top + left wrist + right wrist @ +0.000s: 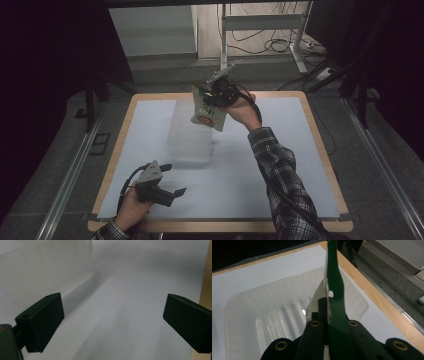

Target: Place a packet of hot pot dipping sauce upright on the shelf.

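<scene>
A snack packet with a green top edge and a pale body hangs from my right gripper, which is shut on its top edge above the far side of a clear plastic bin. In the right gripper view the black jaws pinch the green strip of the packet, with the open bin below it. My left gripper rests low near the table's front left, jaws wide apart and holding nothing. In the left gripper view the bin's wall rises at the upper left.
A white sheet covers the wooden table. Beyond the table's far edge stand a metal frame and loose cables on the floor. Dark curtains flank both sides.
</scene>
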Demonstrator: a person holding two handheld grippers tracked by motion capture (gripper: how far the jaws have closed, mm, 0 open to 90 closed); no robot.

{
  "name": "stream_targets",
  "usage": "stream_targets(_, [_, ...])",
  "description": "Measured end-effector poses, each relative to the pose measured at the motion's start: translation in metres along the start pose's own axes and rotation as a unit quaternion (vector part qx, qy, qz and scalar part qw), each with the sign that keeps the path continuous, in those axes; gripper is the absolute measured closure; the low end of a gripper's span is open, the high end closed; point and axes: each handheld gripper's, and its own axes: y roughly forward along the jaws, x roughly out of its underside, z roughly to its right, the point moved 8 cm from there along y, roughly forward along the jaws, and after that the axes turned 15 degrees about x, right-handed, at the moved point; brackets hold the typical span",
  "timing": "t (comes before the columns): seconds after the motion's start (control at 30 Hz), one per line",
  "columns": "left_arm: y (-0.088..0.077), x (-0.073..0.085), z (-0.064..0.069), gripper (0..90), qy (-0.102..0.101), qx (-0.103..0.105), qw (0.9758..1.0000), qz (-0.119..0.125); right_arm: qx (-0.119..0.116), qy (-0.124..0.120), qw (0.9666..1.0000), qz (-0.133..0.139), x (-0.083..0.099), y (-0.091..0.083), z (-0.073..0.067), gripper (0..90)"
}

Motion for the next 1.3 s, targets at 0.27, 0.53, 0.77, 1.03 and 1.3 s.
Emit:
stream_targets(0.27, [0.0, 0.0, 0.001, 3.5, 0.001, 0.001, 1.0, 0.0, -0.001, -0.013, 0.9999, 0.006, -0.011, 0.011, -0.011, 89.0])
stream_targets(0.53, [0.0, -0.001, 0.001, 3.6, 0.001, 0.002, 1.0, 0.001, -0.004, -0.01, 0.9999, 0.013, -0.019, 0.021, -0.021, 89.0])
stream_targets(0.77, [0.0, -0.001, 0.002, 3.6, 0.002, 0.002, 1.0, 0.002, -0.01, -0.014, 0.9998, 0.007, -0.018, 0.034, -0.031, 88.9])
stream_targets(1.03, [0.001, 0.0, 0.002, 3.6, 0.004, 0.002, 1.0, -0.001, -0.004, -0.006, 1.0, -0.001, -0.008, 0.041, -0.028, 80.1])
stream_targets(1.3, [0.001, 0.0, 0.002, 3.6, 0.005, 0.001, 1.0, -0.004, 0.002, -0.004, 1.0, 0.007, -0.009, 0.035, -0.027, 67.4])
